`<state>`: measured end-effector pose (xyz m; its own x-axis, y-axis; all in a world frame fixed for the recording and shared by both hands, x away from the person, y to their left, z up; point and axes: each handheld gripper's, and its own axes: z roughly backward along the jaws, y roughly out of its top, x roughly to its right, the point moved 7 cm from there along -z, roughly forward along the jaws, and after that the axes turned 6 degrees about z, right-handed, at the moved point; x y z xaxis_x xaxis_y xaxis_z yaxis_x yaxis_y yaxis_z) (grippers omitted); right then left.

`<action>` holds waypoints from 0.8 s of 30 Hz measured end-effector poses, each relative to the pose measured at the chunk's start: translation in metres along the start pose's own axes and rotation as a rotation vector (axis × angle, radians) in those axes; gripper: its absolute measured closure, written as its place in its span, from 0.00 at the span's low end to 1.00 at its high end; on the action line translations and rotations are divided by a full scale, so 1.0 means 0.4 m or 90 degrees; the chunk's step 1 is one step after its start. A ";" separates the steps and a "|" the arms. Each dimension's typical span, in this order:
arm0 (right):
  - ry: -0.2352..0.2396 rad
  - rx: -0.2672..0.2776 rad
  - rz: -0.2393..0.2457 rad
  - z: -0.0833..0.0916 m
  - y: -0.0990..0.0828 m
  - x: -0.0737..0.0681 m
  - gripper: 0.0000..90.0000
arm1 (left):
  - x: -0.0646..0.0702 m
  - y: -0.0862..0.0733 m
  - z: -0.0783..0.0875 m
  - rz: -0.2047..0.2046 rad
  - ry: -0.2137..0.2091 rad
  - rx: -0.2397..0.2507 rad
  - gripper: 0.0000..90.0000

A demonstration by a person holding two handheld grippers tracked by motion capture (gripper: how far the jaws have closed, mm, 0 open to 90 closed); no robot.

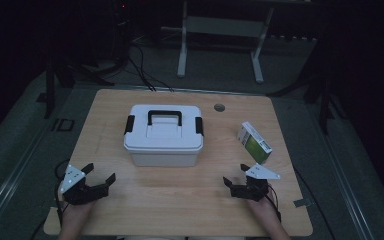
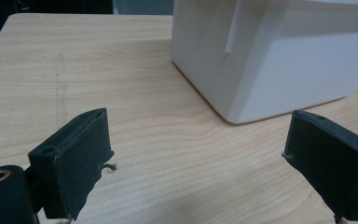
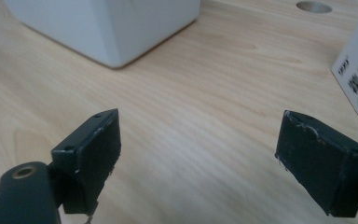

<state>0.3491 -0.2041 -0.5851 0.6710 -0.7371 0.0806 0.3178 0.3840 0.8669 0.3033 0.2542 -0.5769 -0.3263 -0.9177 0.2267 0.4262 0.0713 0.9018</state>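
I have both tools low over the table [image 1: 190, 200] with nothing in them: the left gripper [image 1: 101, 174] stands wide, and the right gripper [image 1: 236, 176] is spread just as far. Ahead of the right one and a little to its outer side, near but not touching, the green-and-white carton [image 1: 254, 142] sits tilted on one edge. My worry is that carton: if I come in with one pad leading, I think it tips or skids off before I close. Ahead of the left gripper and toward the middle stands the white storage box [image 1: 163, 135], lid down, both black latches shut. Pulling a latch one-handed could drag the whole box.
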 end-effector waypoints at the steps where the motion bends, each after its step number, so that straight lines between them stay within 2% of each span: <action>1: 0.000 0.000 0.000 -0.008 0.004 0.001 0.15 | 0.001 0.003 -0.004 0.005 -0.004 -0.001 0.08; 7: 0.002 -0.006 0.006 -0.044 0.027 0.007 0.15 | 0.004 0.012 -0.029 0.009 -0.014 -0.010 0.14; 12: 0.006 0.001 0.006 -0.063 0.053 0.011 0.15 | 0.001 0.017 -0.063 -0.008 0.002 -0.025 0.16; 16: 0.011 0.002 0.015 -0.083 0.075 0.009 0.15 | 0.001 0.031 -0.095 -0.009 -0.006 -0.040 0.17; 17: 0.011 0.003 0.017 -0.088 0.080 0.008 0.16 | -0.001 0.036 -0.100 -0.009 -0.001 -0.037 0.18; 19: 0.017 0.004 0.016 -0.100 0.090 0.005 0.16 | -0.001 0.045 -0.108 -0.008 -0.016 -0.032 0.28; 20: 0.021 0.004 0.016 -0.106 0.095 0.003 0.16 | -0.003 0.049 -0.113 -0.011 -0.010 -0.034 0.29; 23: 0.023 0.003 0.017 -0.121 0.102 0.000 0.16 | -0.006 0.063 -0.126 -0.017 -0.016 -0.036 0.34; 24: 0.044 0.010 -0.009 -0.136 0.113 -0.004 0.21 | -0.008 0.069 -0.132 -0.009 -0.020 -0.038 0.41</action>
<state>0.3986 -0.1553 -0.5727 0.7108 -0.7025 0.0343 0.3181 0.3646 0.8751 0.3606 0.2385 -0.5722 -0.3589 -0.9056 0.2261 0.4707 0.0336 0.8817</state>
